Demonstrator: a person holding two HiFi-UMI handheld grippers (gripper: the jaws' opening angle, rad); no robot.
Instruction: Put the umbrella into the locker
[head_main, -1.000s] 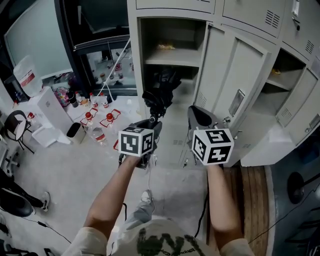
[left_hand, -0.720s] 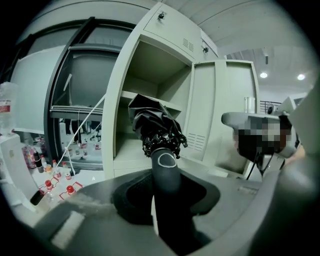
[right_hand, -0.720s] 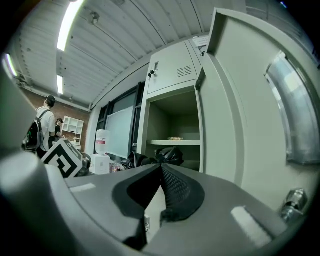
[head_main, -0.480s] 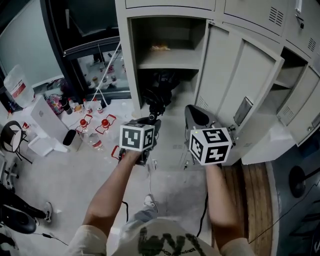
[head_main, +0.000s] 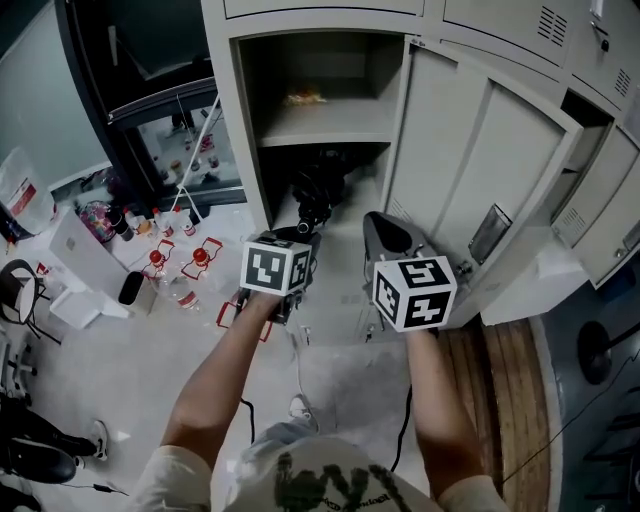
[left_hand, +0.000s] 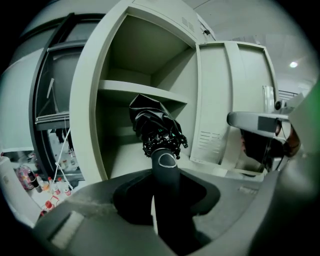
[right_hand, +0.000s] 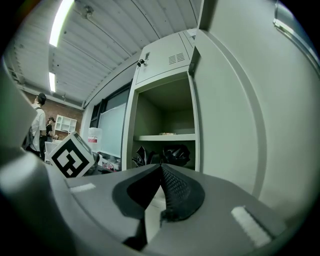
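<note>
A folded black umbrella (left_hand: 157, 127) is clamped by its handle in the left claw (left_hand: 165, 192). Its bundled canopy is pointed into the open locker (head_main: 240, 120), beneath the shelf (head_main: 320, 128). It appears to sit at the opening, though depth is hard to judge. The right claw (right_hand: 161, 172), jaws pressed together on nothing, is held beside the open door (head_main: 470, 170).

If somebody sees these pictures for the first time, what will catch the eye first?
A black folded umbrella, its handle clamped in the left gripper, points at the open locker below its shelf. The right gripper is shut and empty beside the open door.
</note>
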